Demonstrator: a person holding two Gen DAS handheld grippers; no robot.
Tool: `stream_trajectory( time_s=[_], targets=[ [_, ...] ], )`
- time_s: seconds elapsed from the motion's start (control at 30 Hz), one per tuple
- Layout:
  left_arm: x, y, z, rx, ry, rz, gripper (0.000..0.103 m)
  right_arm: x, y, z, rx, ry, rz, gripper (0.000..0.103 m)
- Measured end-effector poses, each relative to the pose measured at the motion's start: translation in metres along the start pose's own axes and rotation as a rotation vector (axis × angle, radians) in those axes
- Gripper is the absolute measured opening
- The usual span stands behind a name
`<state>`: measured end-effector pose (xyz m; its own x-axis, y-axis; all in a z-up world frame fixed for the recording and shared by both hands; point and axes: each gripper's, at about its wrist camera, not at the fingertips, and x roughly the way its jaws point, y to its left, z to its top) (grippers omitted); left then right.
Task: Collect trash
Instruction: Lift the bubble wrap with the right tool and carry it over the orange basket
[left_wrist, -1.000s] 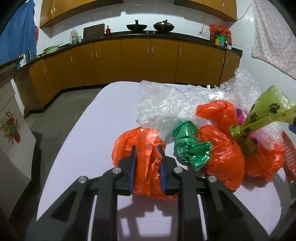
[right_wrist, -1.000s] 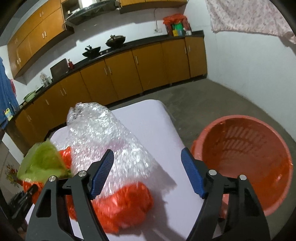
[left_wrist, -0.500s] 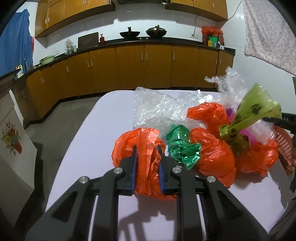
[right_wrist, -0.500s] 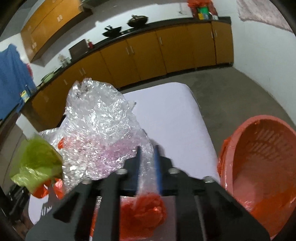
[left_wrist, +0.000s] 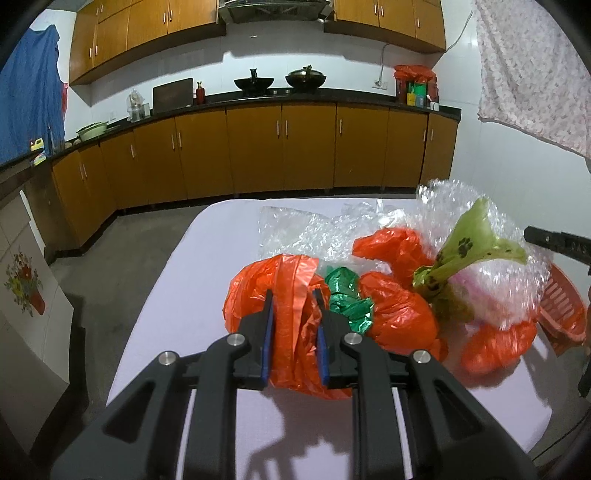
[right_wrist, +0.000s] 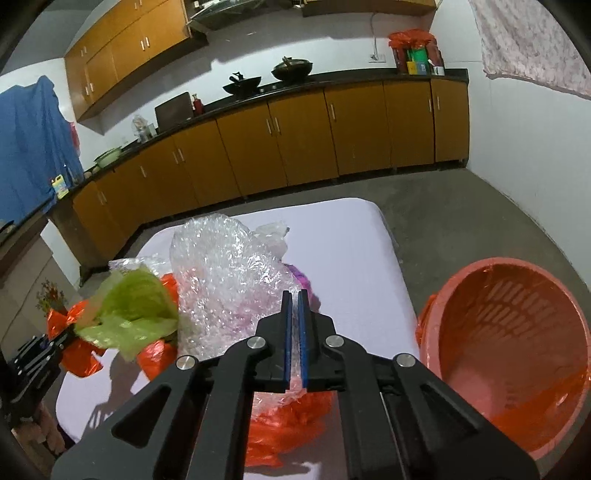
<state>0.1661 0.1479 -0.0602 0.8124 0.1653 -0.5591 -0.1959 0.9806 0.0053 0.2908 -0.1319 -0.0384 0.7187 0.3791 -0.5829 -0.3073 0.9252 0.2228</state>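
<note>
Left gripper (left_wrist: 293, 332): my fingers are nearly closed, pinching a twisted band of the orange bag (left_wrist: 273, 291) between the blue pads.
Orange bag: it sits on the table (left_wrist: 192, 266), at the near-left end of the trash pile, touching the green foil wrapper (left_wrist: 347, 299).
Right gripper (right_wrist: 294, 338): my fingers are almost together, with only a thin slit between the pads; a fold of the bubble wrap (right_wrist: 229, 280) is caught in that slit.
Bubble wrap: I see it bunched up over the far-right part of the pile, partly covering a pink bag (left_wrist: 476, 284); in the right wrist view it rises just left of my fingers.
Green paw-print bag (left_wrist: 469, 247): it sticks up from the pile, pressed against the bubble wrap.
Other orange bags (left_wrist: 399, 314): several lie in the pile right of the green foil wrapper, and one more sits under my right gripper (right_wrist: 288, 417).
Clear plastic sheet (left_wrist: 295, 232): flat on the table behind the pile.
Orange basket (right_wrist: 513, 347): beside the table's right edge, lower than the pile, its mouth open toward me, with an orange liner at its rim.
</note>
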Motion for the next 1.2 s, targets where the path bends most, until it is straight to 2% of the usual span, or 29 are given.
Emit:
stream_trajectory(
  time_s=[0.2, 0.27, 0.33, 0.4, 0.57, 0.63, 0.7, 0.77, 0.8, 0.87, 1.2],
  targets=[
    [-0.005, -0.006, 0.0, 0.013, -0.002, -0.015, 0.019, 0.007, 0.003, -0.013, -0.019, 0.053, 0.007, 0.005],
    [-0.005, -0.007, 0.0, 0.016, -0.001, -0.016, 0.02, 0.011, 0.001, -0.015, -0.004, 0.062, 0.01, 0.01],
    [-0.003, -0.009, -0.001, 0.02, 0.002, -0.016, 0.02, 0.014, -0.002, -0.015, 0.006, 0.071, 0.006, 0.027],
    [-0.003, -0.011, -0.001, 0.023, 0.004, -0.018, 0.02, 0.017, -0.002, -0.017, 0.008, 0.074, 0.004, 0.036],
    [-0.001, -0.014, 0.0, 0.028, 0.007, -0.025, 0.02, 0.025, -0.001, -0.017, -0.003, 0.097, -0.012, 0.042],
    [-0.002, -0.016, -0.001, 0.034, 0.008, -0.03, 0.02, 0.029, -0.003, -0.016, 0.013, 0.107, -0.018, 0.048],
    [-0.002, -0.016, -0.001, 0.038, 0.008, -0.034, 0.02, 0.032, -0.005, -0.016, 0.027, 0.12, -0.007, 0.047],
    [-0.003, -0.017, 0.0, 0.041, 0.008, -0.038, 0.02, 0.032, -0.004, -0.018, 0.013, 0.125, 0.008, 0.025],
    [-0.004, -0.018, 0.0, 0.042, 0.007, -0.039, 0.019, 0.031, 0.0, -0.017, 0.0, 0.122, 0.009, 0.017],
    [-0.007, -0.019, 0.002, 0.043, 0.002, -0.042, 0.019, 0.025, 0.002, -0.017, -0.017, 0.102, 0.01, 0.011],
    [-0.03, -0.025, 0.012, 0.054, -0.044, -0.067, 0.019, -0.017, 0.017, 0.003, -0.026, -0.028, 0.061, 0.006]
  ],
)
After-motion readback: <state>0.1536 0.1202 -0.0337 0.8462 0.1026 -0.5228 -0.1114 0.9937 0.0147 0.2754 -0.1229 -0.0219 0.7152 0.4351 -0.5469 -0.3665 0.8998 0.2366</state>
